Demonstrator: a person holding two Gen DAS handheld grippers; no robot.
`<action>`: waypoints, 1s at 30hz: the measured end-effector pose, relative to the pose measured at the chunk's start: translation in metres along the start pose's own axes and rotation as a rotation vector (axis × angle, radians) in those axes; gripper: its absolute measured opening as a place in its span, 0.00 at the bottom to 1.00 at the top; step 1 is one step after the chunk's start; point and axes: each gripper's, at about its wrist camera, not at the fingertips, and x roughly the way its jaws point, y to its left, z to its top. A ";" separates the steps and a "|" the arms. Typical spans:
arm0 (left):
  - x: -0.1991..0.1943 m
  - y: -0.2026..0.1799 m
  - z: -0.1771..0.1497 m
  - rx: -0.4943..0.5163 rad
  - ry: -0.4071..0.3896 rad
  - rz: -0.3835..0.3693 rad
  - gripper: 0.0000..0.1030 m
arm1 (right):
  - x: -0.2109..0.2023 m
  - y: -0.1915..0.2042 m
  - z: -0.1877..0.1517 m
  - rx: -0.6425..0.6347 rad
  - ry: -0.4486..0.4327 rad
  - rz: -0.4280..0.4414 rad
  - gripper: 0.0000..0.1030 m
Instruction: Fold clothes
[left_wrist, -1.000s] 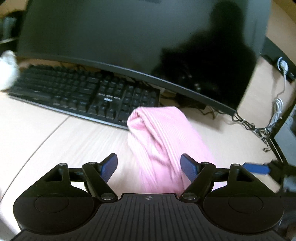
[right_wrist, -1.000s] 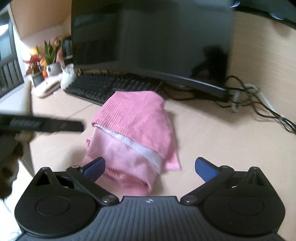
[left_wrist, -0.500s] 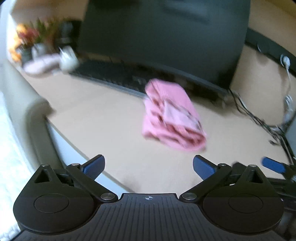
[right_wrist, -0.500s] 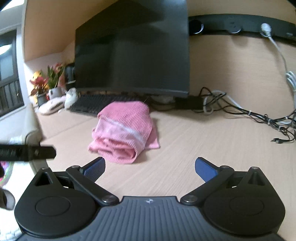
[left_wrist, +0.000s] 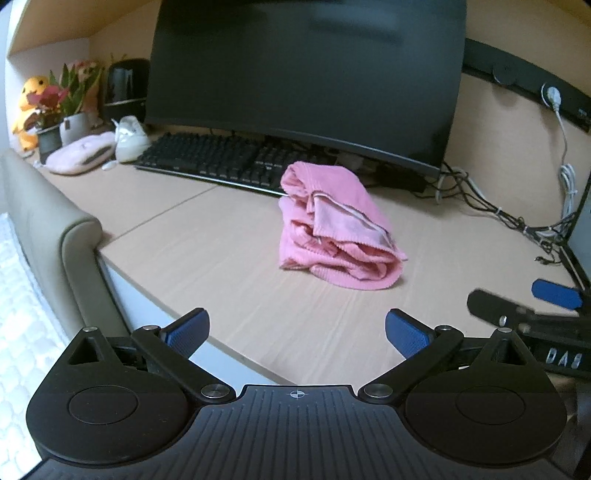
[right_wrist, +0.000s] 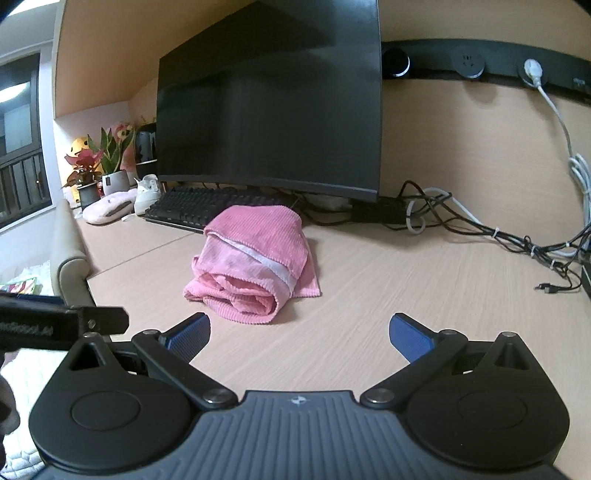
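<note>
Behind the folded pink garment, the keyboard is partly hidden.

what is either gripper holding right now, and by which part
Nothing. The left gripper and right gripper are both open and empty; the pink garment lies folded on the desk, untouched.

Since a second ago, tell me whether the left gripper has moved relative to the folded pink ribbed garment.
Yes. The left gripper has backed away from the pink garment, which then lay between its fingers and now lies clear ahead, beside the keyboard.
</note>
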 end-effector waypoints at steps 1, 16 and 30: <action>-0.001 -0.001 0.001 0.003 -0.007 0.008 1.00 | -0.002 -0.001 0.001 0.000 -0.013 -0.004 1.00; -0.004 -0.008 -0.002 0.005 0.010 0.019 1.00 | 0.005 -0.005 -0.004 -0.005 0.019 0.041 1.00; -0.002 -0.019 -0.003 0.024 0.012 -0.001 1.00 | 0.003 -0.014 -0.006 0.015 0.026 0.023 1.00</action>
